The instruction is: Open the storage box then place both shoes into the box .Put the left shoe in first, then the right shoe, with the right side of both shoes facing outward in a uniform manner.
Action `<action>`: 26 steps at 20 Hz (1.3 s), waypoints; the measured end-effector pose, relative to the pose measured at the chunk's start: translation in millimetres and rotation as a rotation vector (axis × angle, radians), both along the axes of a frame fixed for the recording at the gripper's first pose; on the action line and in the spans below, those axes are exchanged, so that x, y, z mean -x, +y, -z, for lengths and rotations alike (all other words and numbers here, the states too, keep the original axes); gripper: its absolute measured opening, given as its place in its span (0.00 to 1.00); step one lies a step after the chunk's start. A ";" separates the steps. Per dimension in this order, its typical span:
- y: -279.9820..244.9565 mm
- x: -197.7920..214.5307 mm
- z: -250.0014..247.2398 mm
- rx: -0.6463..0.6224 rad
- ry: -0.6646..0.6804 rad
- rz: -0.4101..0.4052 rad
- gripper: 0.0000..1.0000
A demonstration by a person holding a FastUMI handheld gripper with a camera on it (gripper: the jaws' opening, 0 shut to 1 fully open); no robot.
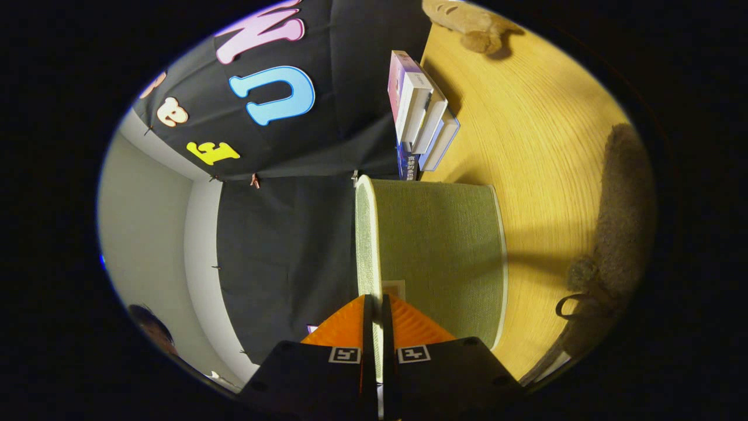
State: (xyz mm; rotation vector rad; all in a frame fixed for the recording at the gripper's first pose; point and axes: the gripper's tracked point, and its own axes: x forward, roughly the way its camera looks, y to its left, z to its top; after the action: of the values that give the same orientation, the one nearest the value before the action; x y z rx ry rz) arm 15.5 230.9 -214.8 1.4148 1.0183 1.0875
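Note:
The green fabric storage box (438, 251) stands on the wooden table (543, 134), just ahead of my fingers. Its lid's white-trimmed edge (366, 234) runs straight into the gap between my orange fingers (345, 324). My gripper (374, 299) is rolled on its side and shut on that lid edge. One brown fuzzy shoe (622, 216), with a dark loop at its end, lies on the table beside the box. The other brown fuzzy shoe (467, 23) lies farther off, beyond the box near the table's far end.
A stack of books (422, 111) lies on the table against the black cloth wall, just beyond the box. A grey wall (146, 234) stands past the cloth. Part of a person's head (149, 327) shows low beside that wall.

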 end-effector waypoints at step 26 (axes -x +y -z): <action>140.7 33.7 -217.2 0.046 -0.363 0.021 0.08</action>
State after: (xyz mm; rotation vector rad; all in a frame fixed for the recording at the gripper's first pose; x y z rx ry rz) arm -18.2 371.6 2.4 1.1352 0.7595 1.2429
